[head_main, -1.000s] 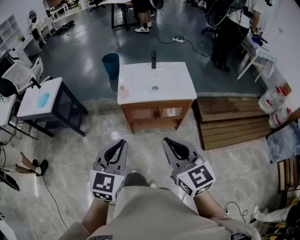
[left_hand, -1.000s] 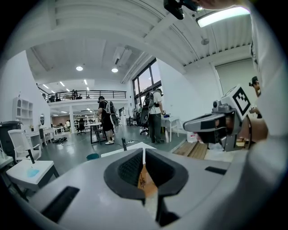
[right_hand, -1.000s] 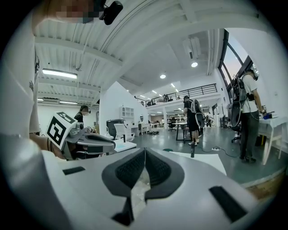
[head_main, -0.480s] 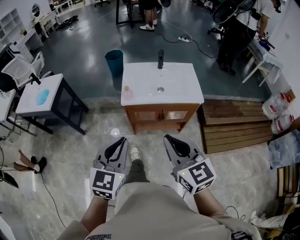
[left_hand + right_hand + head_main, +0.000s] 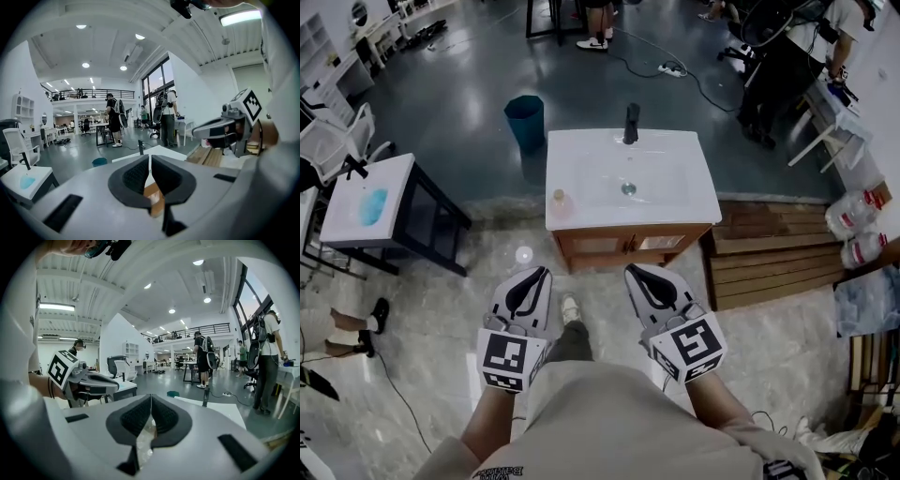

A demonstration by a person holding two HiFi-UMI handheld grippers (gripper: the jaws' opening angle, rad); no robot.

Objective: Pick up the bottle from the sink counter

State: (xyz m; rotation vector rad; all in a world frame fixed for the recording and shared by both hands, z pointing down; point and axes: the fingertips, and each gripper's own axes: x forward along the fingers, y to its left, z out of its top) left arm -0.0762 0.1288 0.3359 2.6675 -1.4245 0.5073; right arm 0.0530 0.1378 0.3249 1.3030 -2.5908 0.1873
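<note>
A small pale bottle (image 5: 558,200) stands upright on the front left corner of the white sink counter (image 5: 675,192), which tops a wooden cabinet (image 5: 628,246) and carries a black faucet (image 5: 631,122) at its back. Both grippers are held side by side over the floor, short of the cabinet. My left gripper (image 5: 540,273) is shut with nothing in it, below and slightly left of the bottle. My right gripper (image 5: 635,272) is also shut and empty. In the left gripper view the pads (image 5: 138,174) meet and the counter (image 5: 161,151) shows beyond them. The bottle is hidden in both gripper views.
A teal bin (image 5: 525,120) stands behind the counter's left side. A black table with a white top (image 5: 370,202) is at the left, a wooden pallet (image 5: 769,253) at the right. People stand at the back near desks and cables.
I have walked toward the sink cabinet with both grippers carried forward together. The counter now lies nearer and lower in the head view. Both pairs of jaws stayed shut.
</note>
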